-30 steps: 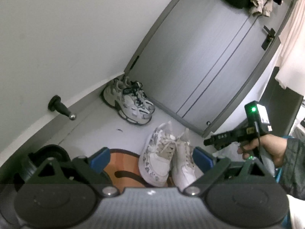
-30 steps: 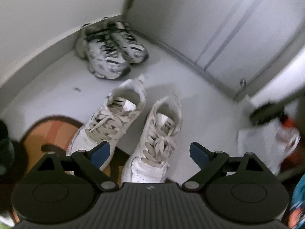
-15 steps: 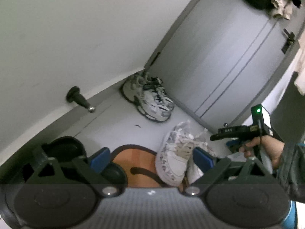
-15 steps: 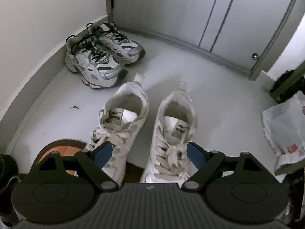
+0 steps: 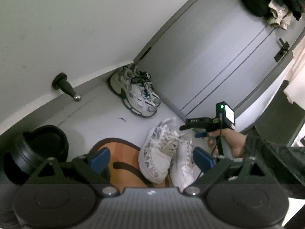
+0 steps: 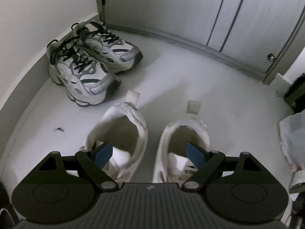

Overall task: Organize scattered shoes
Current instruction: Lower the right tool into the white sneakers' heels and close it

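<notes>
Spanning the floor (image 6: 181, 80) by the door (image 6: 190, 9), a grey pair (image 6: 89, 61) is parked in the corner; the white sneakers (image 6: 152, 133) are straddled at their collars by the closing, unclenched right gripper (image 6: 150, 153), seemingly for joint lifting; the left gripper (image 5: 150, 157) is held released.

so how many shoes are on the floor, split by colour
White sneakers: 2, one beside the other, with laces matching the uppers
Grey and white sneakers with black laces: 2, one and the other by the wall
Total: 4 shoes
</notes>
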A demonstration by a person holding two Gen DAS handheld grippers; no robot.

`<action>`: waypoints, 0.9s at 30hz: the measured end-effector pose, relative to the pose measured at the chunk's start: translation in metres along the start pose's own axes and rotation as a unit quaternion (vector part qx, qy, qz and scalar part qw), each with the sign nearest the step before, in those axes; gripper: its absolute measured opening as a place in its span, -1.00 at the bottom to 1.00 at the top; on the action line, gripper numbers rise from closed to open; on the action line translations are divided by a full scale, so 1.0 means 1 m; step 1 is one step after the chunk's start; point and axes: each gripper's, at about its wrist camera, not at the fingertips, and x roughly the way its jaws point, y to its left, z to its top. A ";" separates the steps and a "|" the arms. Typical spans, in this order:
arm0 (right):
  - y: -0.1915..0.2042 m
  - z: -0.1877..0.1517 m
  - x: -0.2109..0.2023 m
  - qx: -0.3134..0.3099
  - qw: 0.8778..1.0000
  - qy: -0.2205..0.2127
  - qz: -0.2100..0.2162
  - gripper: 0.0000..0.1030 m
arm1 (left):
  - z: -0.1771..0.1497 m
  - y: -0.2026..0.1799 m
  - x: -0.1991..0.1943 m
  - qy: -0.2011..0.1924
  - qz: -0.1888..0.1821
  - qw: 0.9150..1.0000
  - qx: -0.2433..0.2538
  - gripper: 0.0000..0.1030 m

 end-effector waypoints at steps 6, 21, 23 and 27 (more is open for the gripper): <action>0.002 -0.001 0.027 0.012 1.000 0.005 -0.009 0.34 | 0.000 0.008 0.003 0.005 0.011 1.000 -0.025 0.86; 0.021 0.001 0.040 -0.063 0.993 0.059 -0.081 0.20 | 0.002 0.005 0.005 0.010 0.021 1.000 -0.020 0.87; 0.020 0.002 0.046 -0.069 0.992 0.068 -0.075 0.12 | 0.001 0.004 0.006 0.012 0.023 0.999 -0.022 0.87; 0.025 -0.008 0.060 -0.117 0.988 0.062 -0.074 -0.16 | 0.001 0.007 0.008 0.015 0.030 0.999 -0.025 0.87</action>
